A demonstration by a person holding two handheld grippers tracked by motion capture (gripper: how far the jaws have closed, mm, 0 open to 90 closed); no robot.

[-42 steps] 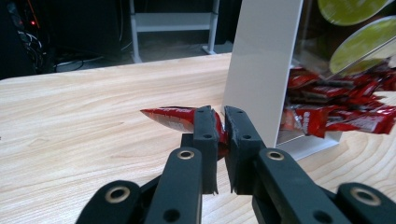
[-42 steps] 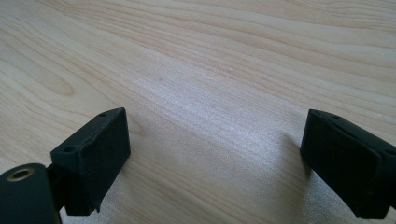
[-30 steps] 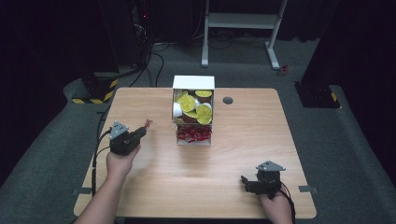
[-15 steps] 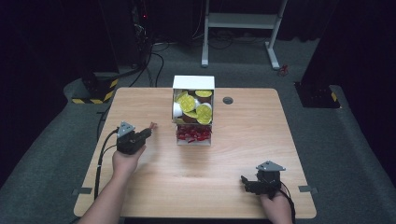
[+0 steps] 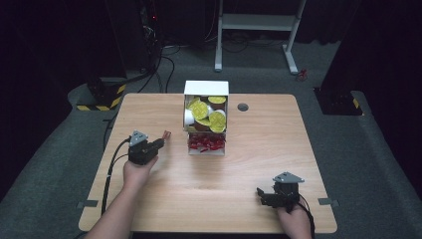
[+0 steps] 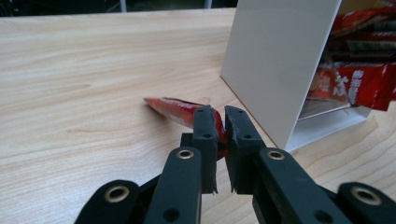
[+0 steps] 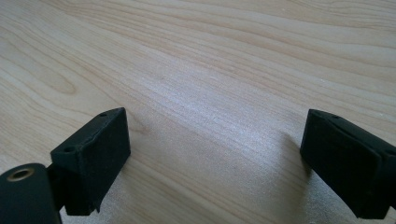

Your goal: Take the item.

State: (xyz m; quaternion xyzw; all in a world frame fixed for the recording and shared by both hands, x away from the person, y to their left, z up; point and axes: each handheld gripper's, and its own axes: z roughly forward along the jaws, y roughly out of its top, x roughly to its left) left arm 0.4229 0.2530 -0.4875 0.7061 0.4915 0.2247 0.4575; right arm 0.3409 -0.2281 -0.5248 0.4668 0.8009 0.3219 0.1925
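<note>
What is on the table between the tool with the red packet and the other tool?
Nothing: the high view shows bare wood between the left tool, shut on the red packet, and the open right tool.

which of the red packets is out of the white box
The red packet clamped in the left gripper, out over the bare table left of the white box. The other red packets all sit in the box's bottom tray.

The room is dark, with grey carpet floor around the light wooden surface. Behind it stands a white metal frame on two legs. Black cables lie on the floor, near a yellow-black striped block.
</note>
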